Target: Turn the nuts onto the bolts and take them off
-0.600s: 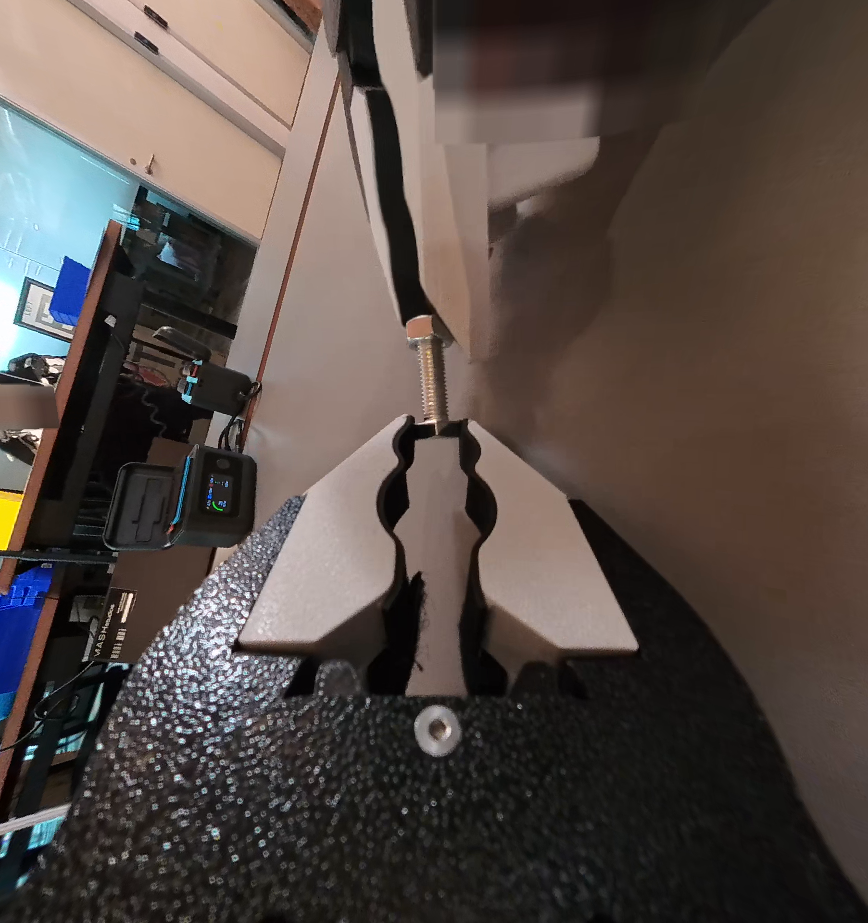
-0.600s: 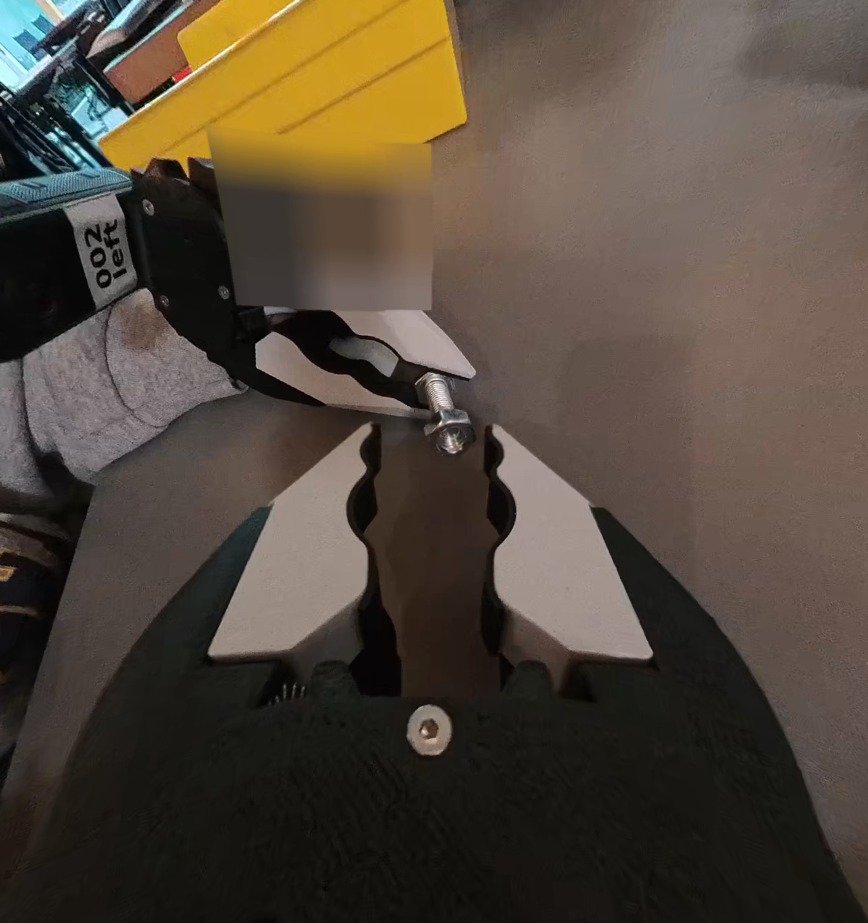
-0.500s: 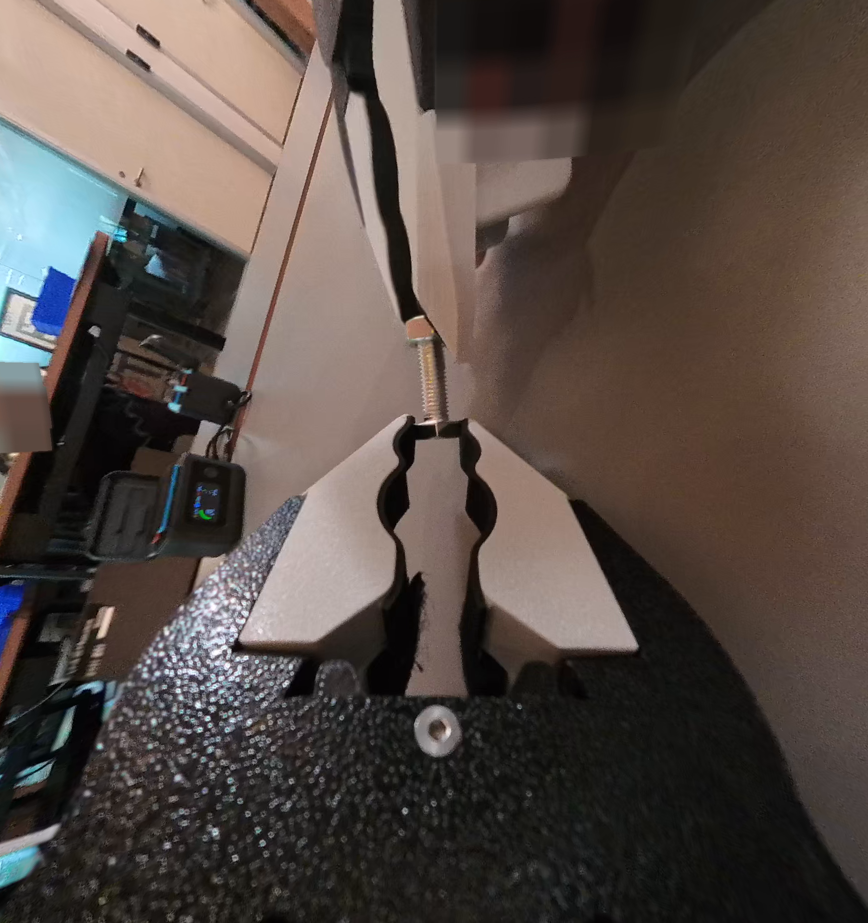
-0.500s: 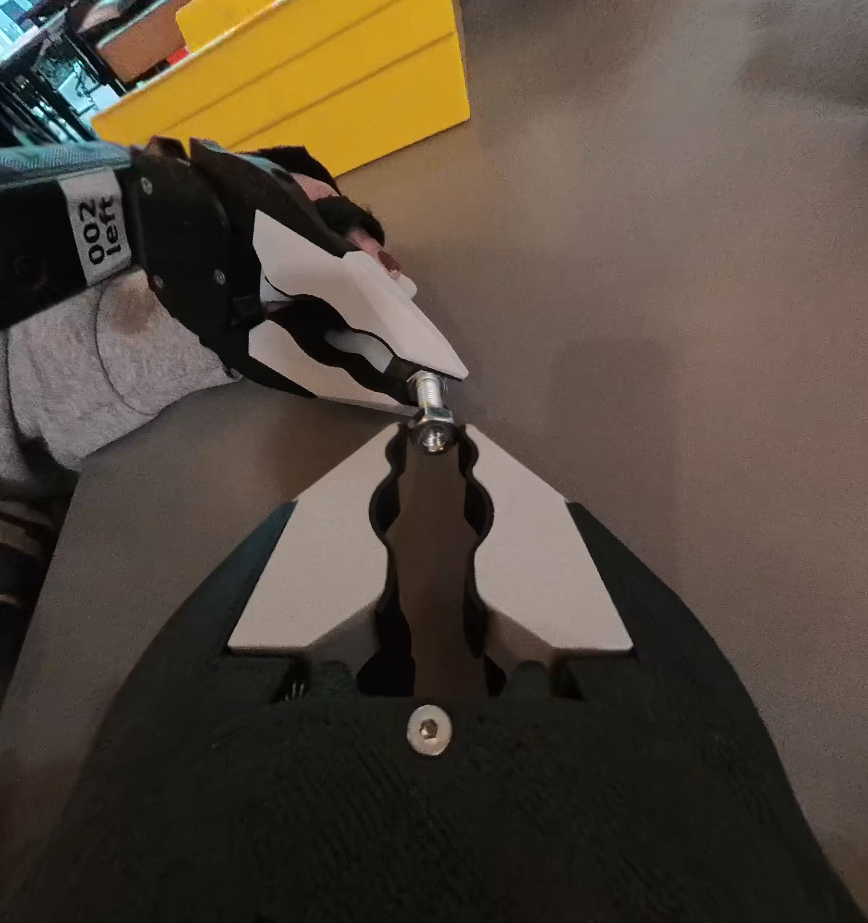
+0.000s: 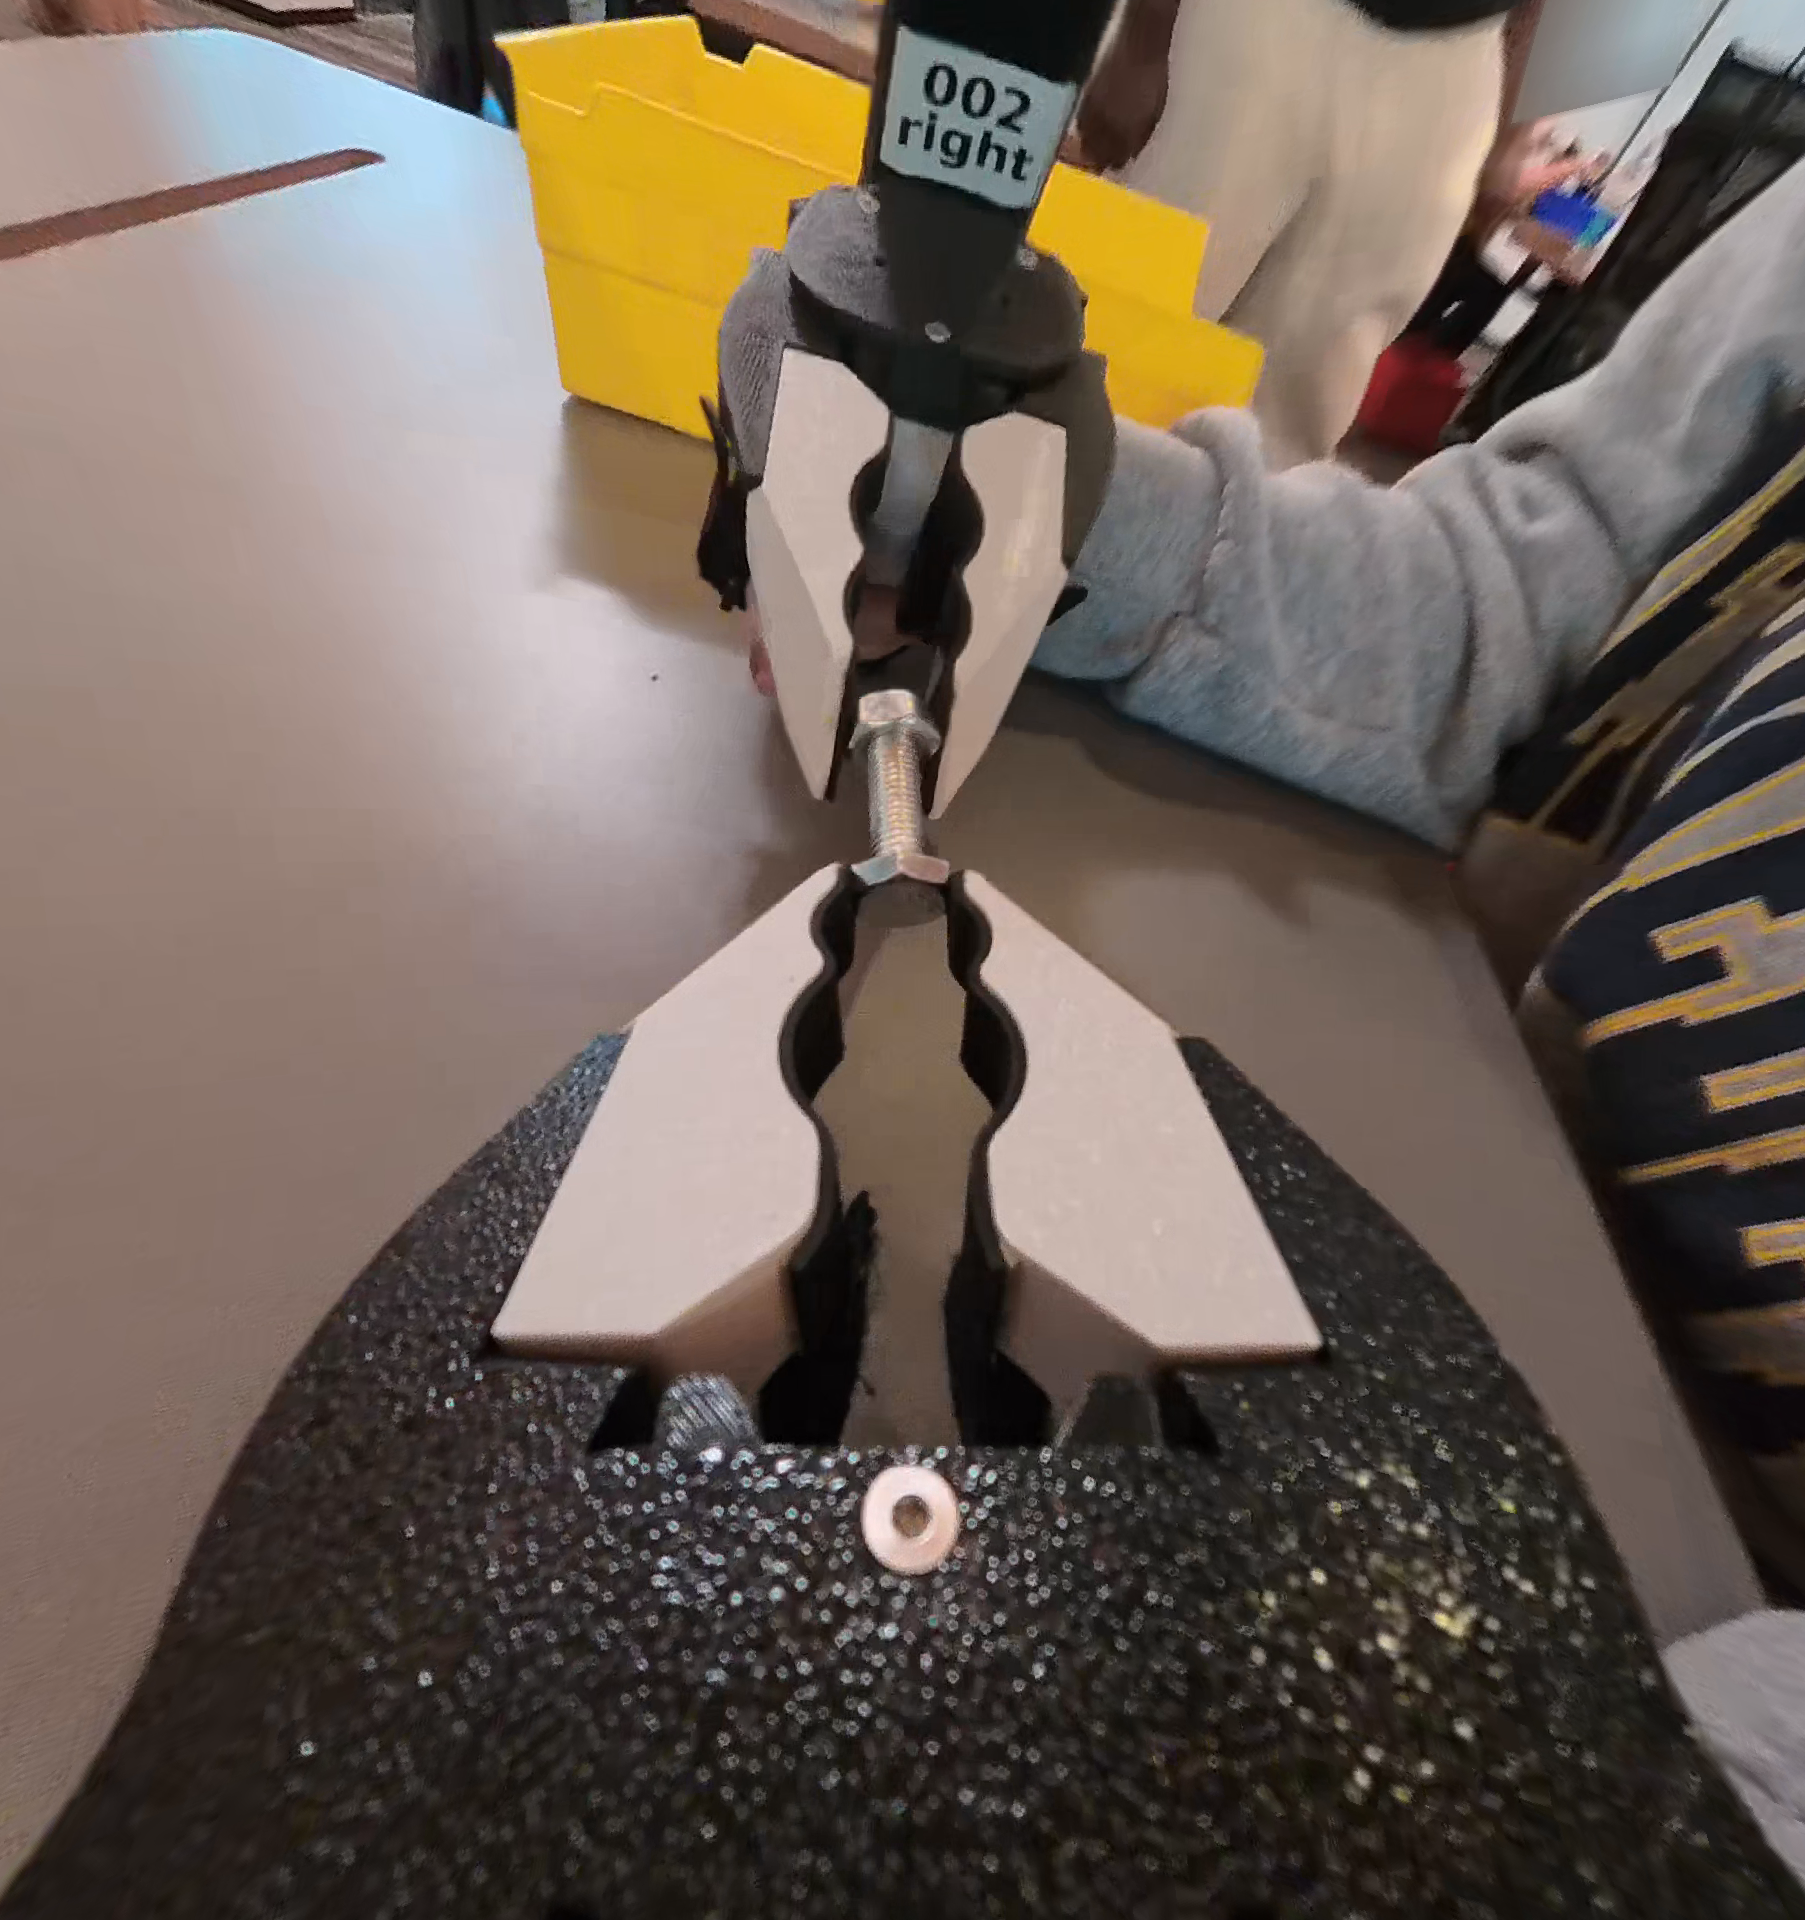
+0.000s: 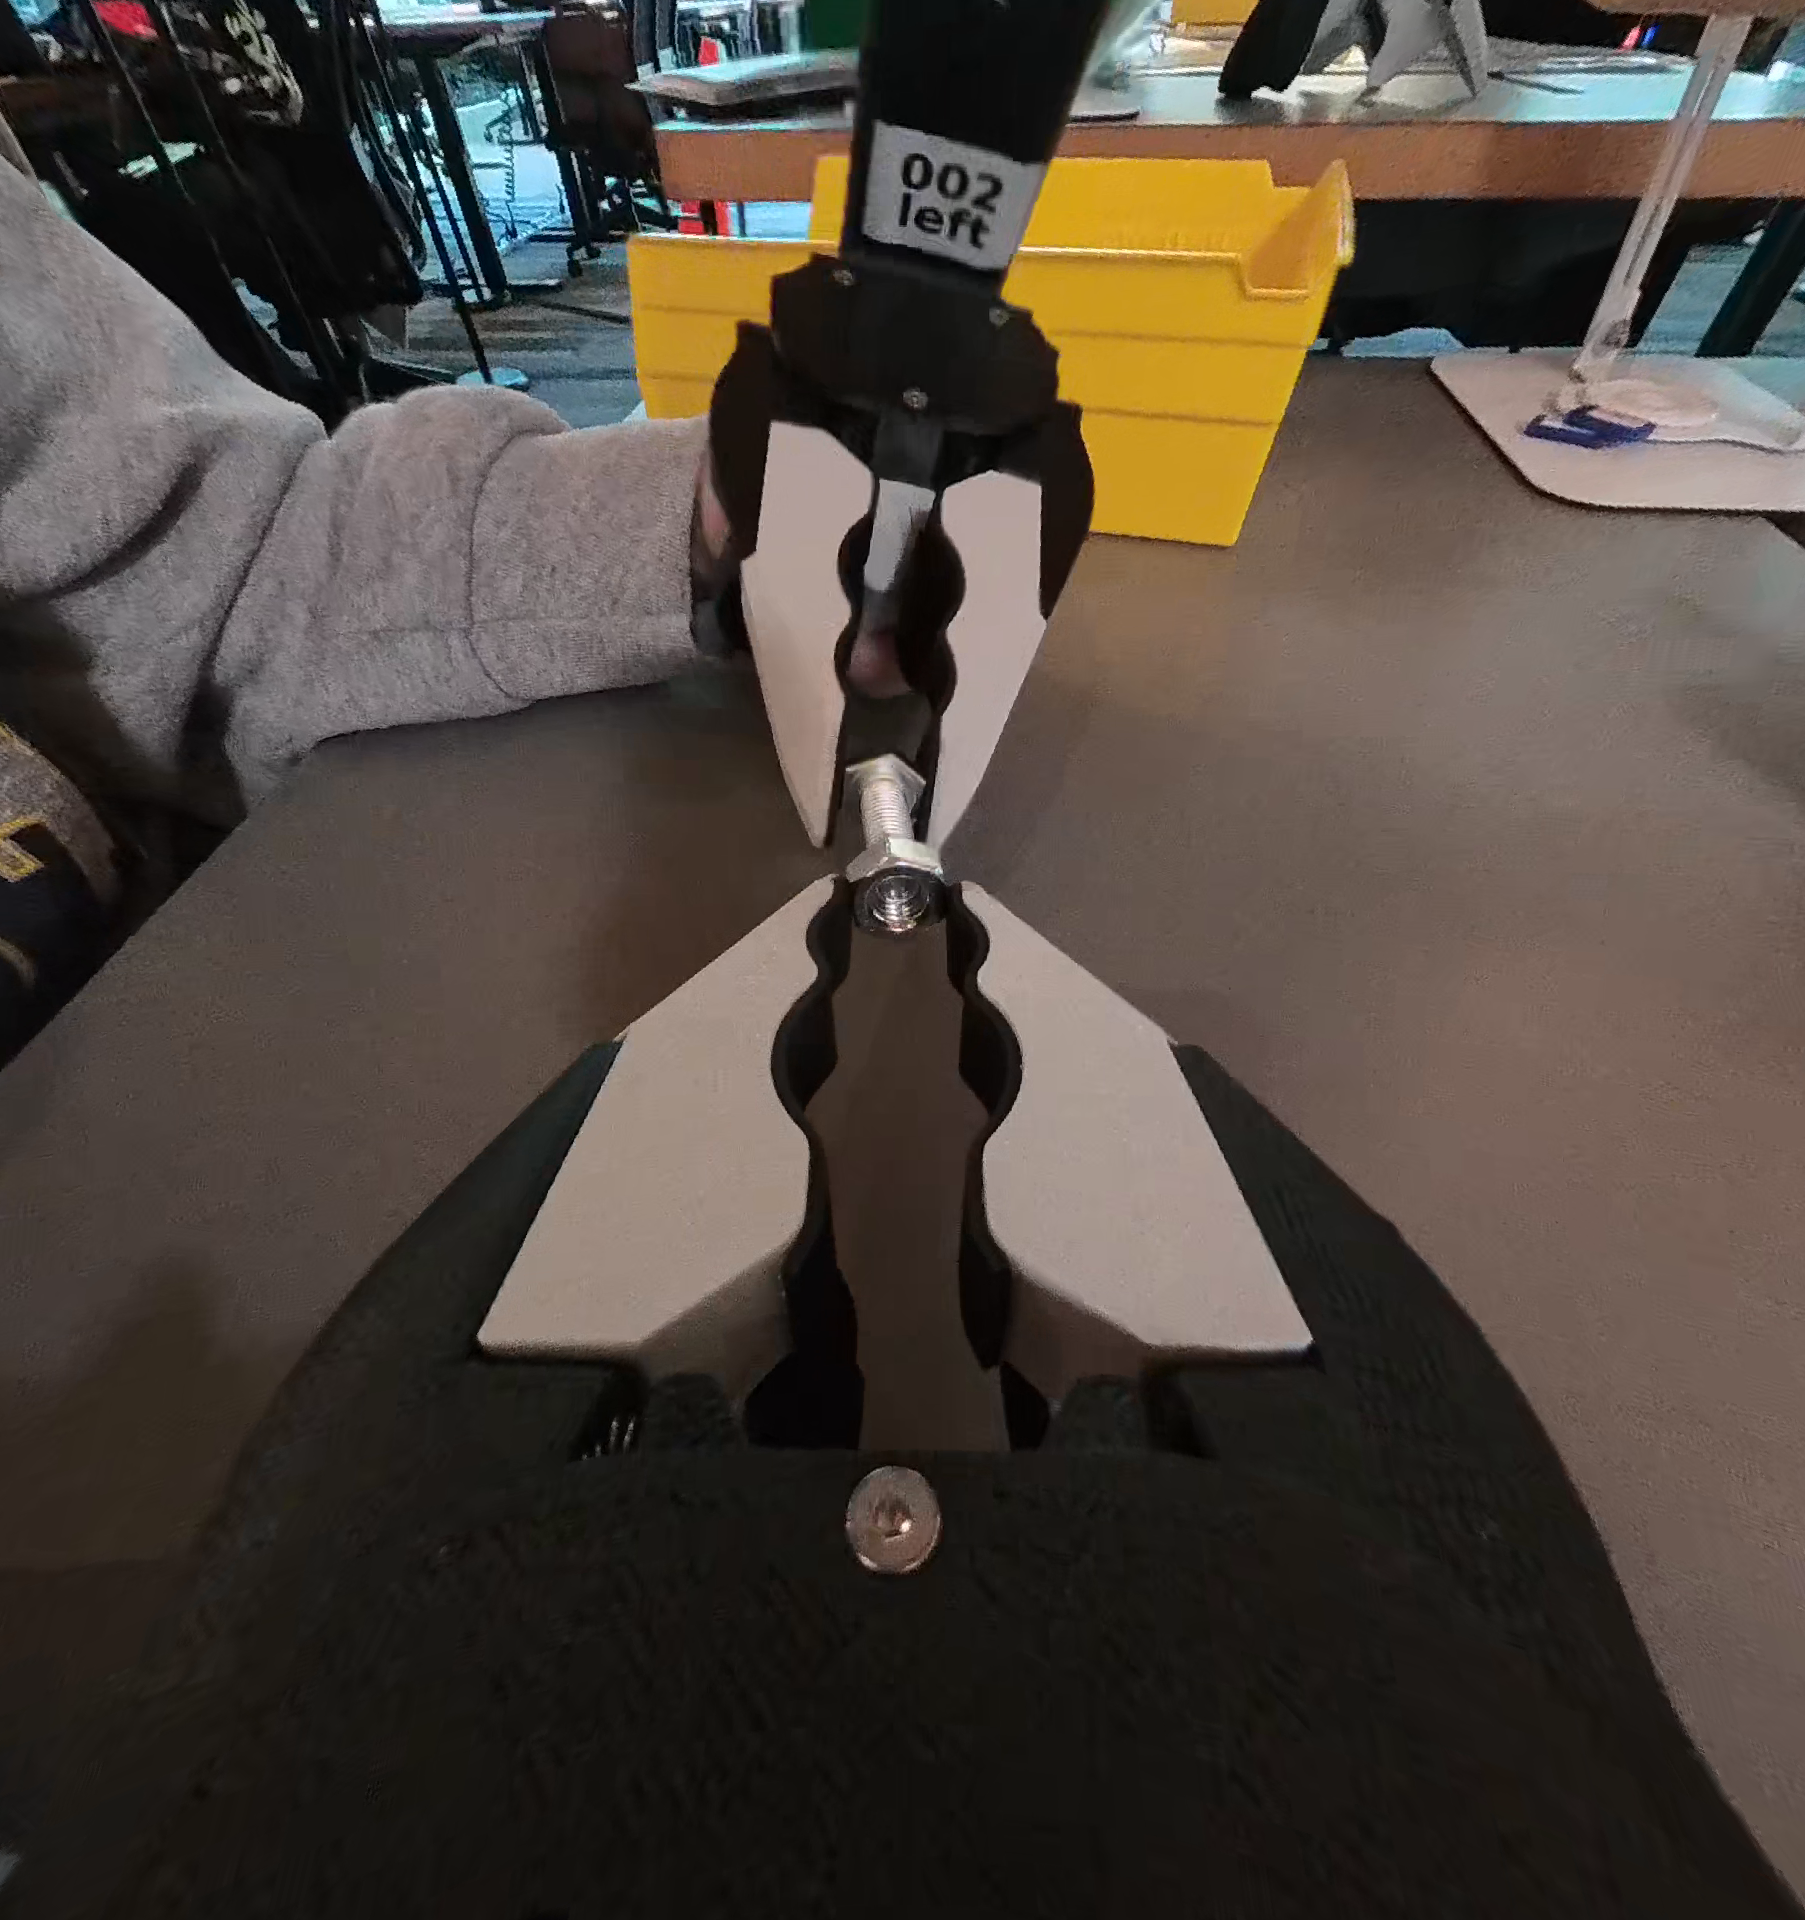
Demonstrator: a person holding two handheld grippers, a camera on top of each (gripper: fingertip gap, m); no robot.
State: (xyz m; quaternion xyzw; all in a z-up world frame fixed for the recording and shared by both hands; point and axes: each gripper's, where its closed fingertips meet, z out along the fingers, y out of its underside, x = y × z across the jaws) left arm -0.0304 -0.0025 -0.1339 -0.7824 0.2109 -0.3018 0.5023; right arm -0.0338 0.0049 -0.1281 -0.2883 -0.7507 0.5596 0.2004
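A: Checking the left gripper (image 5: 898,883) first. Wide or narrow?

B: Narrow. Pinched at the very tips on the hex head of the bolt (image 5: 893,795), with the wavy inner gaps farther back left bare.

A: And the right gripper (image 6: 896,899)?

B: Narrow as well, closed at the tips on the nut (image 6: 893,864). Nut flats pressed against both fingers, threaded bolt end showing through its hole in the right wrist view.

A: Lying how, between the two?

B: Stretched straight from one pair of tips to the other, tip to tip, nose to nose. Head at the left gripper, nut at the far end of the thread, bare thread spanning the gap. Held above the brown table (image 5: 254,623), not touching it.

A: Anything close by?

B: Grey sleeve (image 5: 1397,623) resting on the table beside the right gripper. Yellow bin (image 5: 669,208) behind, well apart from the bolt.
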